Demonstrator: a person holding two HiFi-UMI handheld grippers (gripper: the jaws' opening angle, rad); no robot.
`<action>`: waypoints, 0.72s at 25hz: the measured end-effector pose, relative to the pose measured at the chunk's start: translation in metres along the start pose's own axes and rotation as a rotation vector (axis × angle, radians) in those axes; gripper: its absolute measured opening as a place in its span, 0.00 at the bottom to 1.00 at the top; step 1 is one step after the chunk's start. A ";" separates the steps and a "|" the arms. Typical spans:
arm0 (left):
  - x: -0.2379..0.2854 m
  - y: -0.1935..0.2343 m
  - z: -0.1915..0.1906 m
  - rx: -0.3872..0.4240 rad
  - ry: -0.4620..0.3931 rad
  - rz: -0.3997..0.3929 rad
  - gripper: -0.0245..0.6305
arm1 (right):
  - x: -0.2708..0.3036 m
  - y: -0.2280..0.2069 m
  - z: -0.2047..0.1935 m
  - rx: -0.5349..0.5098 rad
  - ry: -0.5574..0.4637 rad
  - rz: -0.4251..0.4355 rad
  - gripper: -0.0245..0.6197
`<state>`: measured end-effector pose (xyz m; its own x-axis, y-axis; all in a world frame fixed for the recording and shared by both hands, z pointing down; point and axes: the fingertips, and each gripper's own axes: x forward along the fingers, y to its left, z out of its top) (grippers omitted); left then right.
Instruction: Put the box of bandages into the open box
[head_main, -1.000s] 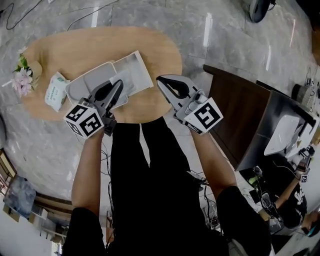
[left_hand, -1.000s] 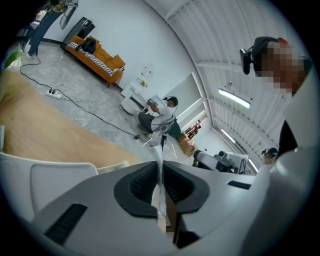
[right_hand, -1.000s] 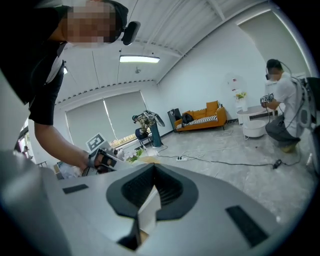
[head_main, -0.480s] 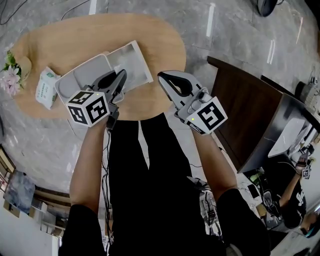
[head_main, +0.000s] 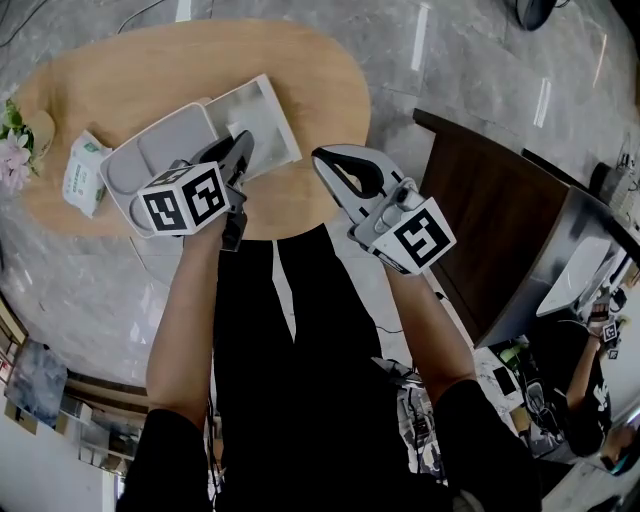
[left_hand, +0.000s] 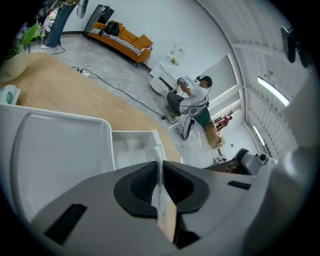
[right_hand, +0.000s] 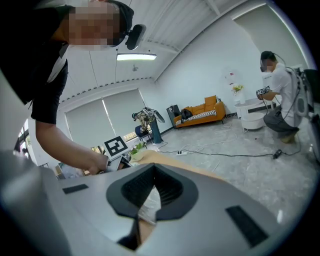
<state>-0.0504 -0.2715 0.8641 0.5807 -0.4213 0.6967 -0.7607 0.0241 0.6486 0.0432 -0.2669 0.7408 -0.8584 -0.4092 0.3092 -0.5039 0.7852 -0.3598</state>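
The open white box (head_main: 262, 115) lies on the oval wooden table (head_main: 150, 70), with its flat lid (head_main: 150, 165) spread out to the left. A white and green pack (head_main: 82, 172), likely the bandages, rests left of the lid, apart from both grippers. My left gripper (head_main: 243, 142) hovers over the seam between lid and box, jaws shut with nothing between them. In the left gripper view its tips (left_hand: 159, 167) point down at the box (left_hand: 131, 147) and the lid (left_hand: 60, 150). My right gripper (head_main: 318, 158) hangs shut and empty by the table's near edge.
A small pot of pink flowers (head_main: 12, 150) stands at the table's left end. A dark cabinet (head_main: 490, 240) is to the right of the person. Cables run over the grey floor (left_hand: 115, 85), and a seated person (left_hand: 192, 100) works by the far wall.
My left gripper has sunk and rolled, coming closer over the lid and box. The right gripper has dropped slightly. Both stay shut.
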 end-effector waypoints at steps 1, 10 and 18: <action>0.002 0.001 -0.001 -0.004 -0.001 0.005 0.10 | 0.000 0.001 -0.001 0.000 -0.002 0.002 0.05; 0.019 -0.005 -0.007 -0.009 0.031 0.012 0.10 | -0.007 0.004 -0.005 0.022 -0.009 0.009 0.05; 0.020 0.002 -0.006 -0.125 -0.015 0.063 0.10 | -0.011 0.002 -0.001 0.017 -0.025 0.002 0.05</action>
<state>-0.0387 -0.2748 0.8809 0.5275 -0.4290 0.7333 -0.7531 0.1634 0.6373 0.0524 -0.2603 0.7379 -0.8614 -0.4196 0.2862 -0.5036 0.7783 -0.3751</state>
